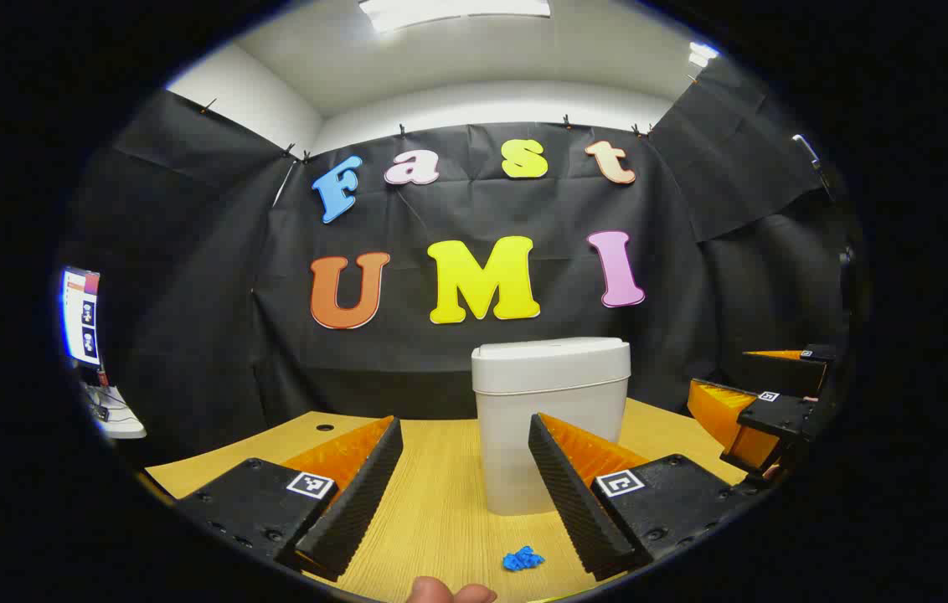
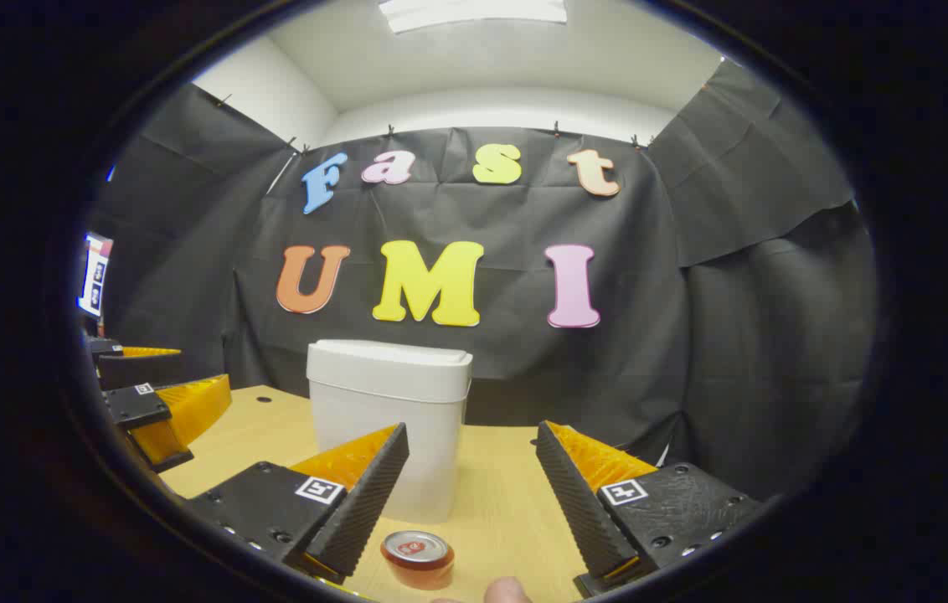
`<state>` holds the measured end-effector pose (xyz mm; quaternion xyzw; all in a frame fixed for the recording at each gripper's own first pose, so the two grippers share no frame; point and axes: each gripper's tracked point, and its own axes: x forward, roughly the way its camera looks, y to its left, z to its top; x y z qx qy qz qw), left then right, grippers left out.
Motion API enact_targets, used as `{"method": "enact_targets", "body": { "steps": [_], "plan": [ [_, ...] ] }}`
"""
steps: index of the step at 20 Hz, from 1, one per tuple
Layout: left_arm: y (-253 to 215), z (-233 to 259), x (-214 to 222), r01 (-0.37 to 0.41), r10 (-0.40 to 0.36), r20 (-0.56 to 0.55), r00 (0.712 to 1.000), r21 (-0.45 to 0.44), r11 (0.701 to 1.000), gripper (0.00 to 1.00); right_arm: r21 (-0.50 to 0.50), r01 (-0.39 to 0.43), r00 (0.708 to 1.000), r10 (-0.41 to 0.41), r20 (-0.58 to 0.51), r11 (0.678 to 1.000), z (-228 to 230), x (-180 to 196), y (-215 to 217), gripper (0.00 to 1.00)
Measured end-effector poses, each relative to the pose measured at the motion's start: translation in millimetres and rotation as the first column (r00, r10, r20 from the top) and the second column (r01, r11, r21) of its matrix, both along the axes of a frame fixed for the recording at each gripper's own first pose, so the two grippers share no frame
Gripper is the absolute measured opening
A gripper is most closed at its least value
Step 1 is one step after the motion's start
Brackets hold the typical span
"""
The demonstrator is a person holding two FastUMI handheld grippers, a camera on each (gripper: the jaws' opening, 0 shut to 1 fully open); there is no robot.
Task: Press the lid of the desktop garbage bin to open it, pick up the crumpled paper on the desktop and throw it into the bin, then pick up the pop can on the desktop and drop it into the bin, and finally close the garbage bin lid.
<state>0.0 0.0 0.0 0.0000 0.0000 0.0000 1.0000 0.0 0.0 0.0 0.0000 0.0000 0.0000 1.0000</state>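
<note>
Your left tongs (image 1: 466,494) and right tongs (image 2: 470,498) are spread, pinching nothing. Bin (image 1: 549,419) stands upright on the table (image 1: 440,511), lid shut. Blue paper (image 1: 522,559) lies before it; upright can (image 2: 417,558) is partly cut off.

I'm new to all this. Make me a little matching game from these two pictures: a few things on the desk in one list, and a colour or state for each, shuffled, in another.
Things:
1. bin
2. paper
3. can
4. left claw

Descriptions:
A. blue and crumpled
B. open, holding nothing
C. white, lid shut
D. upright, near the right claw

Pairs: 1-C, 2-A, 3-D, 4-B
</note>
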Motion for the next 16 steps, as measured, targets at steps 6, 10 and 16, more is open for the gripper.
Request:
{"method": "enact_targets", "body": {
  "steps": [6, 10, 16],
  "plan": [
    [1, -3, 1, -0.005, 0.005, -0.007, 1.000, 0.000, 1.000, 0.97, -0.014, 0.000, 1.000, 0.001, 0.027, 1.000, 7, -3, 3, 0.95],
    [3, -1, 1, -0.007, 0.007, -0.002, 1.000, 0.006, 1.000, 0.97, -0.010, -0.014, 1.000, 0.014, 0.022, 1.000, 5, -2, 10, 0.95],
    [6, -5, 1, -0.026, 0.026, -0.014, 1.000, 0.003, 1.000, 0.97, 0.000, -0.017, 1.000, 0.017, 0.016, 1.000, 4, -2, 8, 0.98]
  ]
}}
